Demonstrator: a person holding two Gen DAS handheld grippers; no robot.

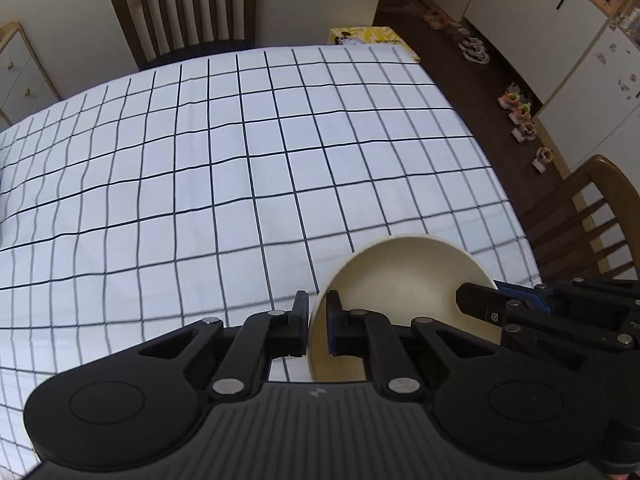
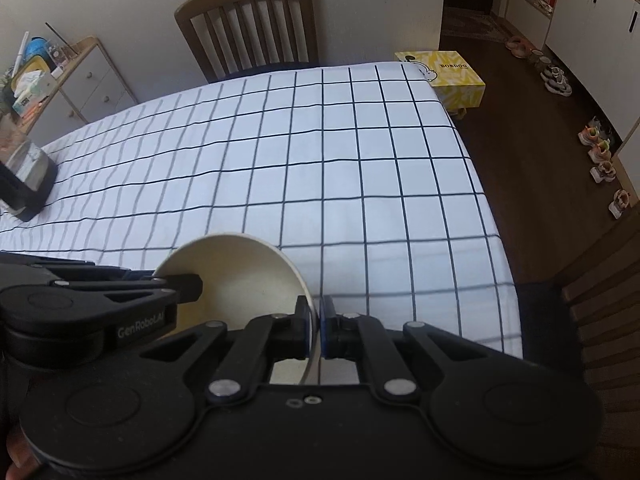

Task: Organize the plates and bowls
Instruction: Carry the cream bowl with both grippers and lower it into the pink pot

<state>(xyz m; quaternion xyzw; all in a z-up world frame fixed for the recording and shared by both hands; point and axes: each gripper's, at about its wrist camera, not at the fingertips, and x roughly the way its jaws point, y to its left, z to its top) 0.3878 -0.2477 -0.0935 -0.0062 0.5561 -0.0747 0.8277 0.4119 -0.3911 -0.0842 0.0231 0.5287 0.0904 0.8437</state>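
Checked white cloth covers the table, with a wooden chair at the far end, a yellow box on the dark floor past the corner, and a black stand at the left edge of the right wrist view. One cream bowl is the only dish in sight, near the table's right side, and both tools grip it by the rim: the left gripper is pinched narrow over one wall, the right gripper the same on the opposite wall. Whether the bowl is clear of the cloth I cannot tell. The main risk, as I judge it, is the two hands drifting apart or twisting unevenly, which could pull the thin rim out of one pinch, tip the bowl and drop it near the table edge, or bend its wall
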